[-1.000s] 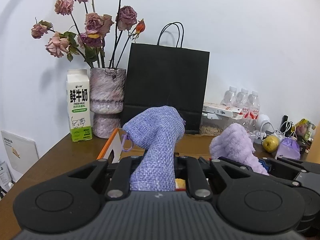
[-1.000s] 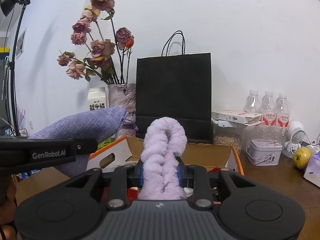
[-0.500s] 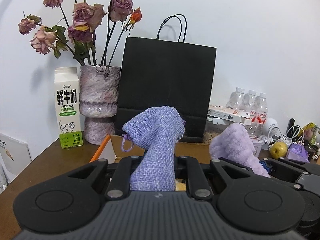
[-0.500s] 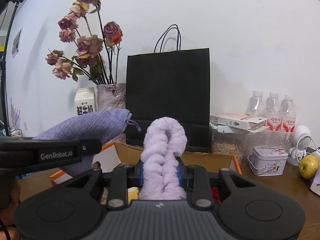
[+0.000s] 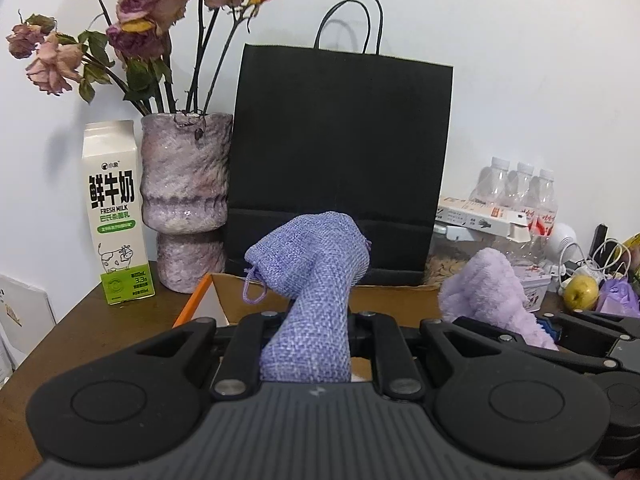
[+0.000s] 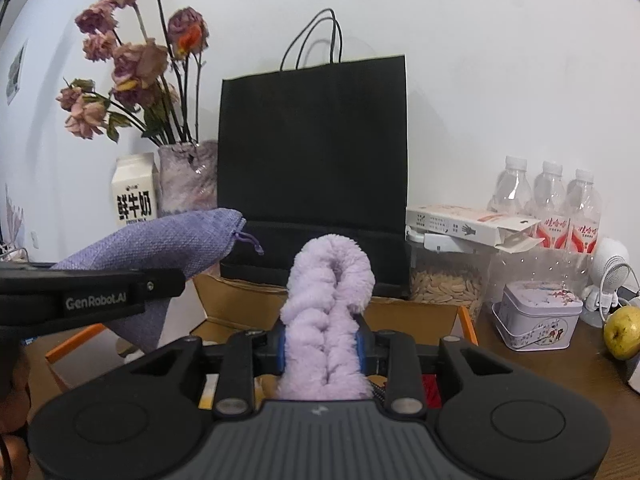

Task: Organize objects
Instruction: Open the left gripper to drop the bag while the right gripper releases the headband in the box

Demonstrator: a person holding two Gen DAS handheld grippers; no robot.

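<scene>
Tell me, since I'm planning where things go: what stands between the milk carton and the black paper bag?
A mottled purple vase of dried roses stands between the milk carton and the black paper bag, clearest in the left wrist view.

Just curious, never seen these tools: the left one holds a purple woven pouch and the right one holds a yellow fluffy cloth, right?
Nearly. The right gripper holds a lilac fluffy cloth, not yellow, as the right wrist view shows. The left gripper does hold the purple woven pouch.

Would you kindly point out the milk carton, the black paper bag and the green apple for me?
milk carton (image 5: 116, 212): left wrist view, middle of its printed front.
black paper bag (image 6: 312, 144): right wrist view, centre of its front panel.
green apple (image 6: 622, 332): right wrist view, middle of the fruit.
</scene>
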